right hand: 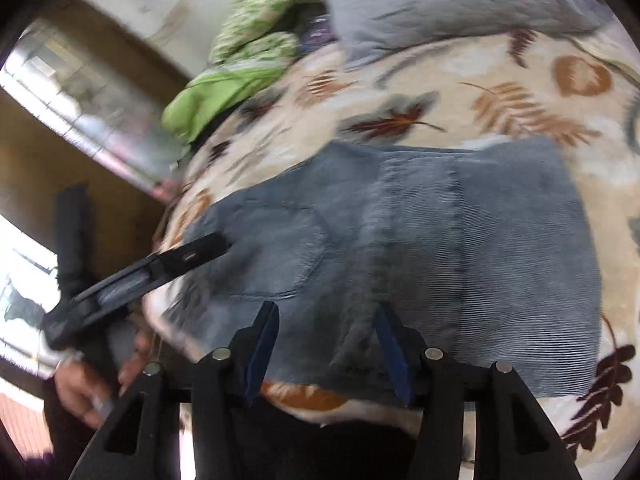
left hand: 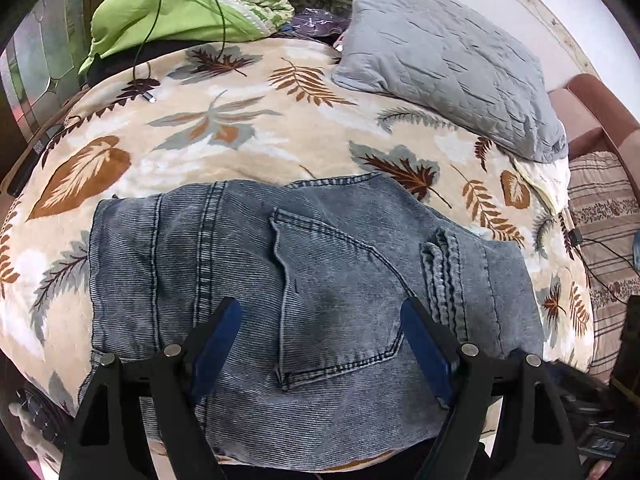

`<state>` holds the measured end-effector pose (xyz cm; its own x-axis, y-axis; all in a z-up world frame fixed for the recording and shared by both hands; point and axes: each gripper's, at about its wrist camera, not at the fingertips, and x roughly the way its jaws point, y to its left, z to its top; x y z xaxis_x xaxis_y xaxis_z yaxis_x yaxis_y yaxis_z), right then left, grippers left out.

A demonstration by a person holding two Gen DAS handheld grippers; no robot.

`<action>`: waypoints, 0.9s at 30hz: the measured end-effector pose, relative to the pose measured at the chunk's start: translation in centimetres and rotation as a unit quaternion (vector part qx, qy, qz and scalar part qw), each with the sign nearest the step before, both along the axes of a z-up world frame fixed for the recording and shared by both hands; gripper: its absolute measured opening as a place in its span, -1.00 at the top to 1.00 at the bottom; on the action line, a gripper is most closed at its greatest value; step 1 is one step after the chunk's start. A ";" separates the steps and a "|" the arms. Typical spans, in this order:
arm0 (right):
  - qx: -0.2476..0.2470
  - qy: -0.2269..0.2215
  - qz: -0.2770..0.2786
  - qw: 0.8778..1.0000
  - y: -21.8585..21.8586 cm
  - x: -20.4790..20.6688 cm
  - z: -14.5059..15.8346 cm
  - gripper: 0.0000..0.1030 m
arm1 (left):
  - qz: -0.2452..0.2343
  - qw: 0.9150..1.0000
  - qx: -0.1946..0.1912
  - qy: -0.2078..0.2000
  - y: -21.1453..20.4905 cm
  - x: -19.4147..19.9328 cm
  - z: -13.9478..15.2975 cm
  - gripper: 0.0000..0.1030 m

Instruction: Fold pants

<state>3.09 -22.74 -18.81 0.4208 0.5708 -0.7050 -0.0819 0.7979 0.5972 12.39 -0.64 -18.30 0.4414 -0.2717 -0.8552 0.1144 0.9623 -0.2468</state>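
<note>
Pants (left hand: 312,280): one folded denim pair lying on leaf-print bed blanket (left hand: 224,136) | pillow (left hand: 448,56): one, grey | left tool (left hand: 320,344): fingers spreading wide, hovering over denim, gripping nothing | right tool (right hand: 326,350): spreading open, holding nothing

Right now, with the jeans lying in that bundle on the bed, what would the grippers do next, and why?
Probably just pull back: the jeans already lie folded into a compact block on the leaf blanket, and the left gripper and right gripper are both open, holding nothing.
</note>
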 end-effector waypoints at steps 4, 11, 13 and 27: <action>0.002 -0.041 -0.042 0.998 -3.3 -1.8 1.4 -0.16 | -0.042 0.999 -0.004 -0.011 -3.0 -0.8 0.2 -0.60; -0.031 -0.010 -0.139 0.990 -8.5 -1.7 -2.1 0.05 | -0.166 0.984 0.049 -0.041 -11.5 -3.1 -2.4 -0.60; -0.058 0.044 -0.131 0.989 -8.7 -1.5 -5.3 0.38 | -0.182 0.976 0.118 -0.009 -13.0 -3.1 -5.3 -0.60; -0.088 0.046 -0.104 0.990 -7.3 8.2 -5.0 0.48 | -0.175 0.978 0.117 -0.005 -13.2 -2.0 -6.3 -0.60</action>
<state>11.33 -30.08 -23.86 0.4449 0.3446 -0.8266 0.1430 0.8839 0.4454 10.34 -13.79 -24.61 0.3655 -0.2058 -0.9078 0.4483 0.8936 -0.0220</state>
